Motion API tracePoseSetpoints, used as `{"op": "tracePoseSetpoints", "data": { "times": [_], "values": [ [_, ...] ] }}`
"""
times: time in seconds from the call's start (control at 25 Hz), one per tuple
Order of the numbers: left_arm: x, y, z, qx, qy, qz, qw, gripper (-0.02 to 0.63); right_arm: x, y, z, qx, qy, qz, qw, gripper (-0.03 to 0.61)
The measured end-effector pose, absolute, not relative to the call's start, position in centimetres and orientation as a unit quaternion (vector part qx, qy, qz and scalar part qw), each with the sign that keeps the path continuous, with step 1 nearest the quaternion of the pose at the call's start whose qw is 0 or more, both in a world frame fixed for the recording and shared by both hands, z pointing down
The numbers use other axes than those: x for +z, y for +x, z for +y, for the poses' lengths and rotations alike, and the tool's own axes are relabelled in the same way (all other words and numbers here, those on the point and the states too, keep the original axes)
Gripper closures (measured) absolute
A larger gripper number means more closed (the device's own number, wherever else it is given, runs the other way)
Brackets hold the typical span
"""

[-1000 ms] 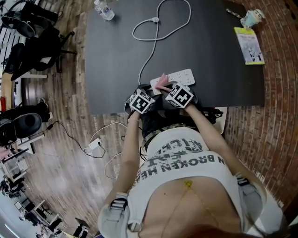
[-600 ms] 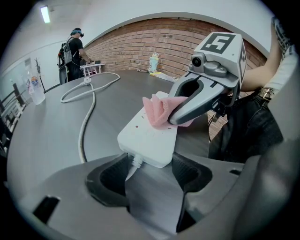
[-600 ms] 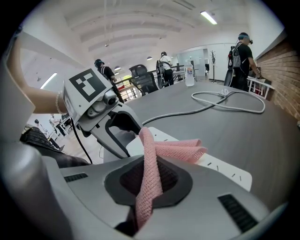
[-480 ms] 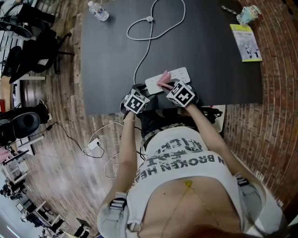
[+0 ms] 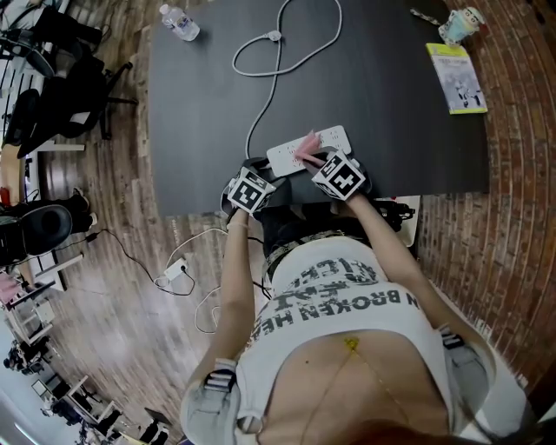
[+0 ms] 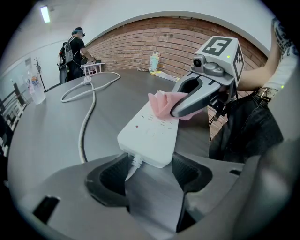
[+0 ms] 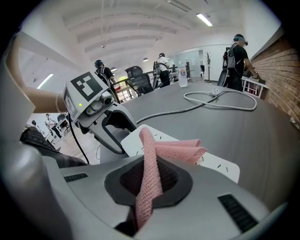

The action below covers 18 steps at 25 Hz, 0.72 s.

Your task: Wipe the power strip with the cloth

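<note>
"While the left gripper (image 6: 150, 162) sits at the cord end of the power strip (image 6: 151, 132), what are its jaws doing?"

"They're spread wide, one pad against each corner of that end, so the strip is held between their tips. Its cord (image 5: 278, 78) leaves from there and loops away across the dark desk (image 5: 391, 104)."

"And the right gripper (image 7: 149, 182)?"

"Its jaws are closed tight on the pink cloth (image 7: 161, 149). A strip of the cloth rises out of them and folds over, so the loose part lies on top of the power strip."

"Where is the strip on the desk?"

"Near the front edge, close to the person and lying at a slant, with one gripper at either end of it."

"Any containers about?"

"Two, both at the far side and well apart from the strip. A clear plastic bottle (image 5: 178, 22) with a label stands by the far left corner, and I can't tell how full it is. A pale patterned cup (image 5: 458, 24) stands at the far right corner, and its inside isn't visible. Just beside the cup, nearer the person, a yellow-edged booklet (image 5: 459, 78) lies flat."
</note>
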<state>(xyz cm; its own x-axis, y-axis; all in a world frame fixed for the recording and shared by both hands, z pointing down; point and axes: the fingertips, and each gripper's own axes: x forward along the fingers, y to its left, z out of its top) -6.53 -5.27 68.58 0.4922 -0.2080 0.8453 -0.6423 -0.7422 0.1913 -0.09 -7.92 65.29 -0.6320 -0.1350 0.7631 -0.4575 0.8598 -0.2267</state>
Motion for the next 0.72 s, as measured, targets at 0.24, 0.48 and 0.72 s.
{"op": "tracePoseSetpoints", "data": {
  "times": [0.24, 0.48, 0.72],
  "values": [
    [68.5, -6.7, -5.2, 0.436, 0.825, -0.260, 0.250, 0.338, 65.2, 1.1, -8.4, 0.210, 0.184, -0.878, 0.390, 0.563],
    [68.7, -6.7, -5.3, 0.435, 0.825, -0.260, 0.250, 0.337, 65.1, 2.4, -8.8, 0.212, 0.202, -0.874, 0.387, 0.563],
    [68.9, -6.5, -5.4, 0.430, 0.829, -0.259, 0.248, 0.337, 65.2, 3.8, -9.2, 0.217, 0.222, -0.870, 0.383, 0.563]
  ]
}}
